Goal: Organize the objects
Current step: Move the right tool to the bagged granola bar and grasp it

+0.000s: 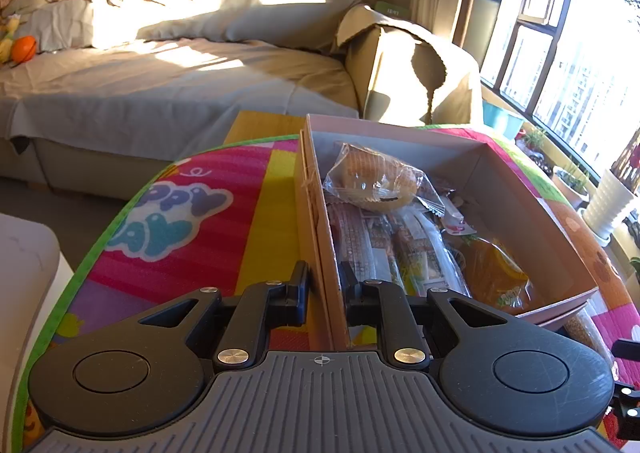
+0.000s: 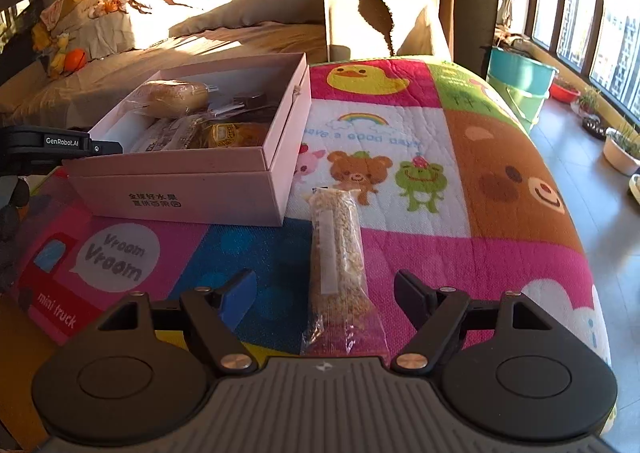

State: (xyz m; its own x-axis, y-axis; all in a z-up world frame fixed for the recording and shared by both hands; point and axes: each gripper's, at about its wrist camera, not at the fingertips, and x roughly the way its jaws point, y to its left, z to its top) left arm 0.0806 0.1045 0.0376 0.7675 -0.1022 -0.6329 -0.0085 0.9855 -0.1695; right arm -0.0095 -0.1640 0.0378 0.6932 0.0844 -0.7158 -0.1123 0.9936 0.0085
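Low sun floods a living room with a covered sofa (image 2: 224,33) behind; I work on a bright cartoon play mat (image 2: 500,157). A pink box (image 2: 224,177) sits open on it, already part-filled: a wrapped bun (image 1: 374,177) at the far end, other packets beside it. My left gripper (image 1: 325,285) is clamped on the box's near side wall, one finger outside, one inside, steadying it. My right gripper (image 2: 325,293) stands wide open and touches nothing; the long grain bar (image 2: 336,257) lies flat on the mat just beside the box, running straight away from me between my fingers, its near end under them. I judge this to be the reach for the last loose item; next I should settle lower so the pads flank the bar's middle, close gently on the crinkly wrapper, lift, and carry it left over the box rim into a gap.
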